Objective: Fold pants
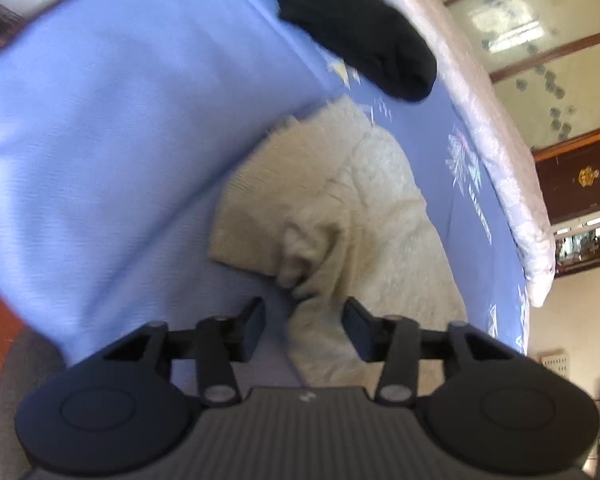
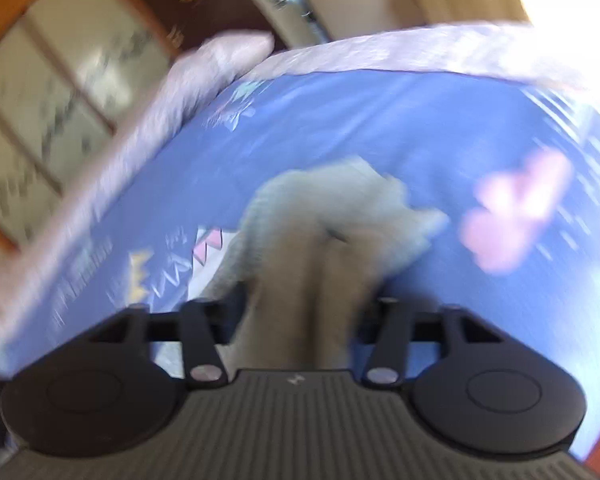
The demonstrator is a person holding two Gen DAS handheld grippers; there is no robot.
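Note:
Cream fleecy pants point(image 1: 360, 220) lie bunched on the blue bedsheet point(image 1: 100, 140). My left gripper point(image 1: 304, 328) hovers at their near end. Its fingers point(image 1: 254, 328) stand apart, with a ridge of the cloth under the gap and neither pad pressing on it. In the blurred right wrist view the same pants point(image 2: 332, 208) look grey-beige. A thick fold of them runs back between the widely spread fingers of my right gripper point(image 2: 306, 304) and covers both fingertips. I see no pad squeezing the fold.
A black garment point(image 1: 352, 28) lies farther along the sheet, near the pale quilted edge point(image 1: 496, 152) of the bed. A printed booklet point(image 1: 28, 0) rests at the far left. Wooden wardrobe doors with frosted glass point(image 1: 540, 40) stand beyond the bed. The sheet point(image 2: 380, 128) bears a pink print point(image 2: 516, 216).

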